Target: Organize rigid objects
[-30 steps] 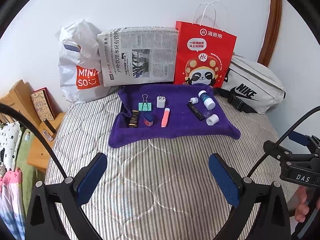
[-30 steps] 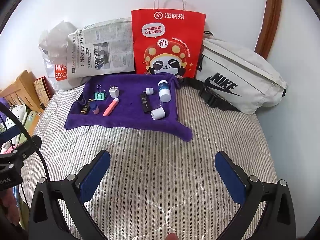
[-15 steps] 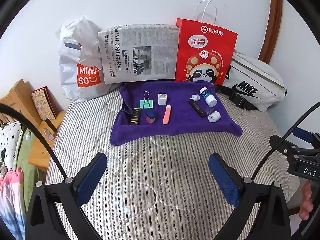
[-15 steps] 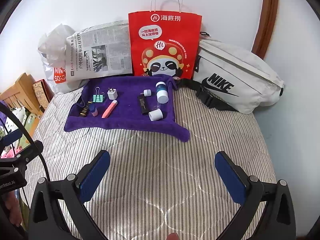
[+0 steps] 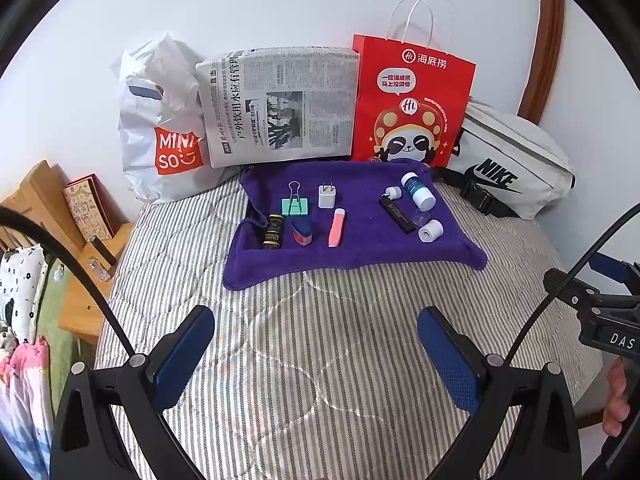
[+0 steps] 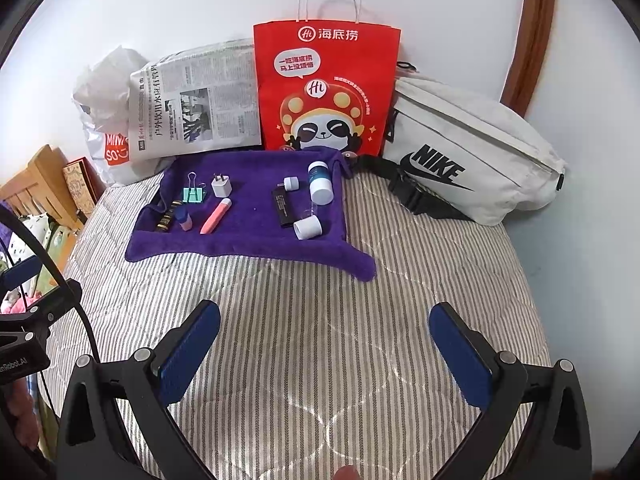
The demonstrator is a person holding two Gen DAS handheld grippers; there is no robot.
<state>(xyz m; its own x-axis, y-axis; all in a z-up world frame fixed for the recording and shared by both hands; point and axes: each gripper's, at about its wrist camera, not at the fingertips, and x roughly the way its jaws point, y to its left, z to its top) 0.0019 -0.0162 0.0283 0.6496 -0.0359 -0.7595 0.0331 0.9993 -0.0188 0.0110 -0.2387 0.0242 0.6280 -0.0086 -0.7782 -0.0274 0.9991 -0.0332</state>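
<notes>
A purple towel [image 5: 360, 248] [image 6: 256, 240] lies on the striped bed with several small items on it: a green binder clip [image 5: 295, 205], a white charger plug [image 5: 327, 196], a pink tube [image 5: 336, 233], a dark gold-lettered tube [image 5: 272, 232], a blue-capped eraser-like piece [image 5: 302, 233], a black bar [image 5: 396, 215], a teal and white bottle [image 5: 418, 189] and a white cap [image 5: 430, 231]. My left gripper [image 5: 316, 356] hangs open above the bedcover, well short of the towel. My right gripper [image 6: 326, 354] is likewise open and holds nothing.
Against the wall stand a white Miniso bag [image 5: 160, 128], a folded newspaper [image 5: 280, 104], a red panda paper bag [image 5: 408, 108] and a white Nike waist bag [image 5: 508, 164]. A wooden shelf [image 5: 60, 216] with a small book sits left of the bed.
Both grippers have drawn back and lifted slightly, so the towel and bags look a little smaller and higher in view. Nothing on the towel has moved.
</notes>
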